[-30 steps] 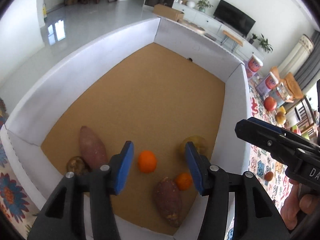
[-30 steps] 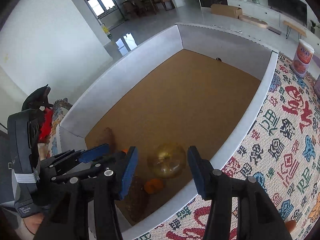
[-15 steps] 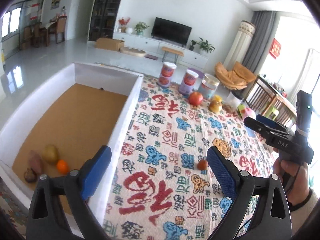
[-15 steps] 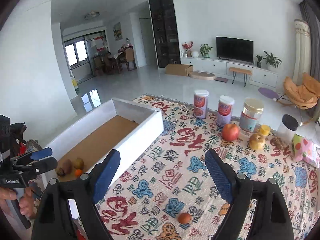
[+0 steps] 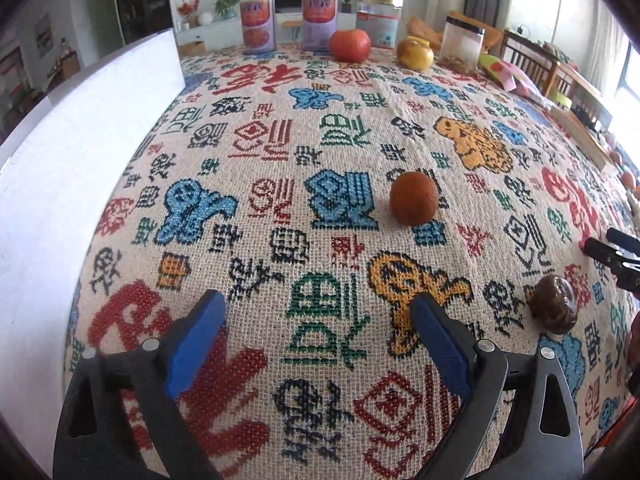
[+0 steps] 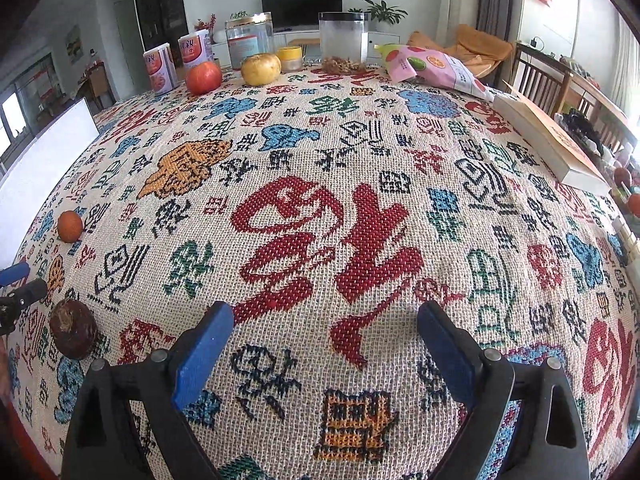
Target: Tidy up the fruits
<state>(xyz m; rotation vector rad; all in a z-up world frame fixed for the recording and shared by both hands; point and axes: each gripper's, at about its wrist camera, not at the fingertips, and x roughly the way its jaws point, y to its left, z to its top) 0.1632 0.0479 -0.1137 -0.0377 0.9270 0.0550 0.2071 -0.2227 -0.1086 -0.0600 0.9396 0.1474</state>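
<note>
My left gripper [image 5: 316,312] hangs open over the patterned cloth with nothing between its blue pads. A small orange [image 5: 414,199] lies just ahead of it to the right, and a dark brown round fruit [image 5: 554,309] sits further right. A red apple [image 5: 349,45] and a yellow fruit [image 5: 415,53] rest at the far edge. My right gripper [image 6: 324,324] is low over bare cloth, its jaws opening and empty. The brown fruit [image 6: 73,334] and the orange [image 6: 69,226] lie to its left. The white box [image 5: 80,152] stands at the left.
Two cans [image 5: 259,24], a glass jar [image 5: 378,20] and a clear tub [image 6: 344,38] line the far edge. A pink snack bag [image 6: 432,68] and a book [image 6: 548,140] lie at the right. Wooden chairs stand beyond the table.
Both grippers swung away from above the white box to low over the patterned cloth. Their jaws spread much wider. The fruits in the box have dropped out of view.
</note>
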